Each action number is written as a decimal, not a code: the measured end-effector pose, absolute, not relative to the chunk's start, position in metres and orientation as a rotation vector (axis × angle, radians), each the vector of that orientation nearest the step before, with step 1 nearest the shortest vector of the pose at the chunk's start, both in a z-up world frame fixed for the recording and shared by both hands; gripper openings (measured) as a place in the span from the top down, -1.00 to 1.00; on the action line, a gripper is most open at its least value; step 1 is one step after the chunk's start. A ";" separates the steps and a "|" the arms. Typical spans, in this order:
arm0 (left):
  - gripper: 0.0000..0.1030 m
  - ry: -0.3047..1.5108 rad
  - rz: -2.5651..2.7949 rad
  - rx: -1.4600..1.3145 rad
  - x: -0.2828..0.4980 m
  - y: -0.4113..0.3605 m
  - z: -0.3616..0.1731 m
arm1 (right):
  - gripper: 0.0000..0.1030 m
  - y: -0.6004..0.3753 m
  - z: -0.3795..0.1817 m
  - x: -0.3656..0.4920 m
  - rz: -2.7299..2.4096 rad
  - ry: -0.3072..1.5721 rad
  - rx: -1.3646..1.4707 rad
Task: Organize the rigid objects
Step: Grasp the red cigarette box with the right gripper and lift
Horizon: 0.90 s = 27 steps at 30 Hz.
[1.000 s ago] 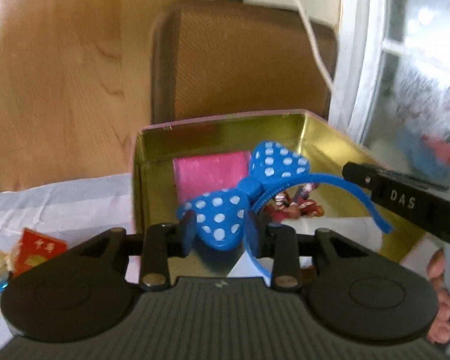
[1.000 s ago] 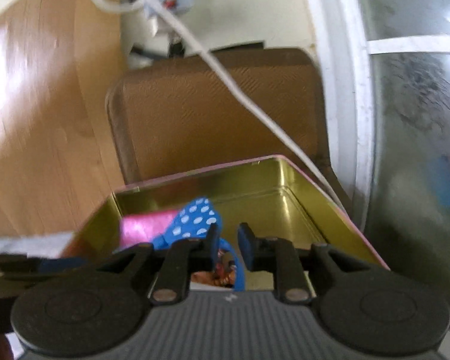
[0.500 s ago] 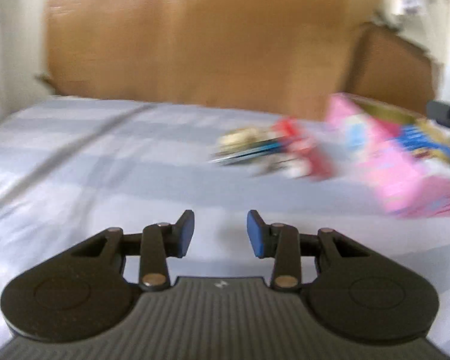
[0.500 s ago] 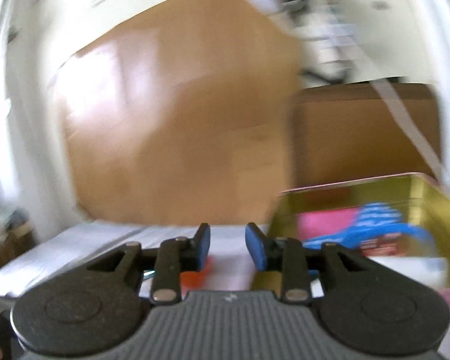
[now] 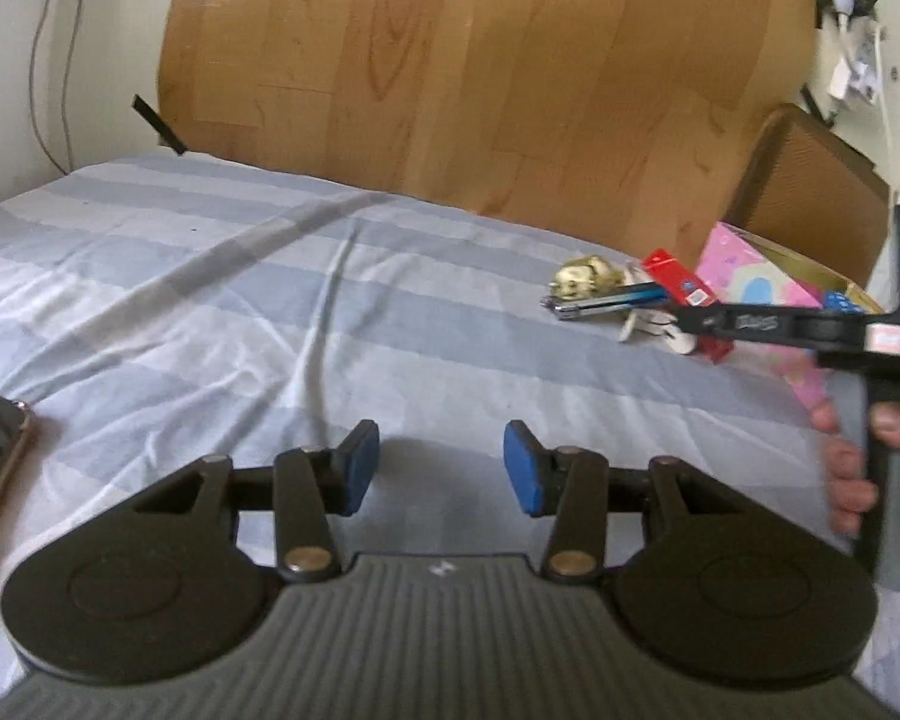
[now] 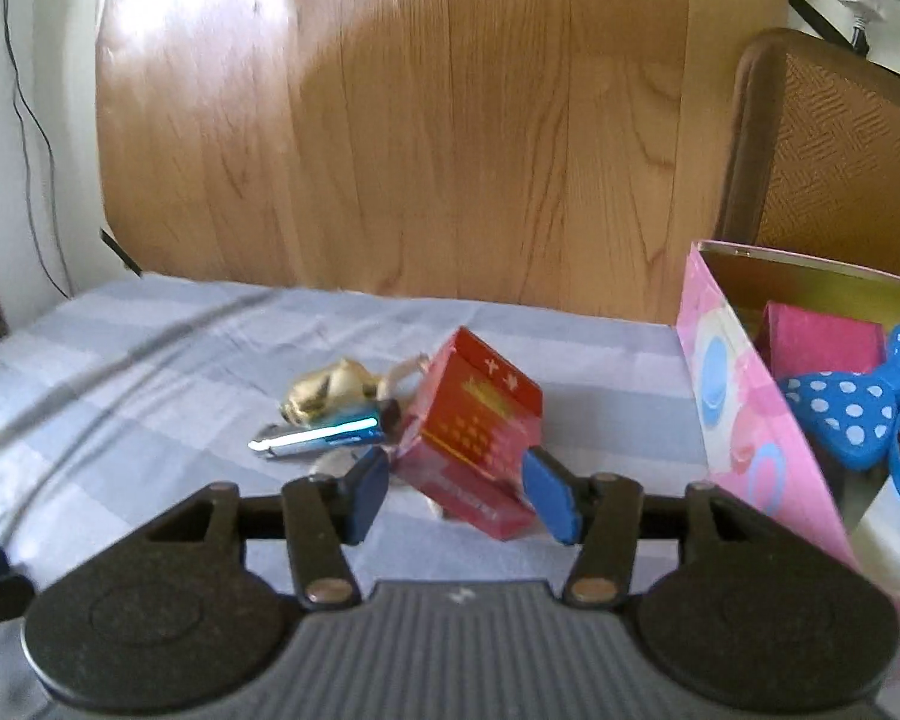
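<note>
Right wrist view gives us the right tool low in the frame, its blue pads opening with the red printed cardboard box seen between them, pads not pressing it. Just left of the box lie a shiny blue-and-silver metal clip and a crumpled gold foil piece on the grey striped bedsheet. At right, the pink open tin with gold lining holds a blue polka-dot bow headband. From the left wrist view we see the left tool opening over bare sheet, nothing between its pads.
</note>
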State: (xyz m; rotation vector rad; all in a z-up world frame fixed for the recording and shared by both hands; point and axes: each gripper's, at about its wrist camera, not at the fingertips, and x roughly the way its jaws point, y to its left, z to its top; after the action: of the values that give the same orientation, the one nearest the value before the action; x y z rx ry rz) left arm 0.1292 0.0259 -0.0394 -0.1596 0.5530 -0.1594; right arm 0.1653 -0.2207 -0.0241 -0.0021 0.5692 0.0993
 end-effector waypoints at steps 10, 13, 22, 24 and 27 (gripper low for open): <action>-0.01 0.529 -0.189 -0.218 0.124 0.037 -0.042 | 0.48 -0.241 0.007 0.113 0.070 0.456 0.135; -0.05 0.513 -0.199 -0.232 0.121 0.038 -0.041 | 0.49 -0.254 0.017 0.077 0.222 0.482 0.290; -0.14 0.523 -0.201 -0.259 0.123 0.041 -0.042 | 0.25 -0.300 -0.026 0.030 0.294 0.656 0.570; -0.14 0.518 -0.198 -0.261 0.122 0.042 -0.042 | 0.24 -0.307 -0.029 0.025 0.244 0.640 0.531; -0.14 0.526 -0.199 -0.270 0.123 0.043 -0.043 | 0.24 -0.313 -0.027 0.019 0.247 0.609 0.509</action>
State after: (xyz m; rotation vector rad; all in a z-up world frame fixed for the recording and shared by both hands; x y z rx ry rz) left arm 0.1225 0.0433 -0.0428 -0.2695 0.5263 -0.1991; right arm 0.0192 -0.3126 -0.0270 0.5093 0.6087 0.2467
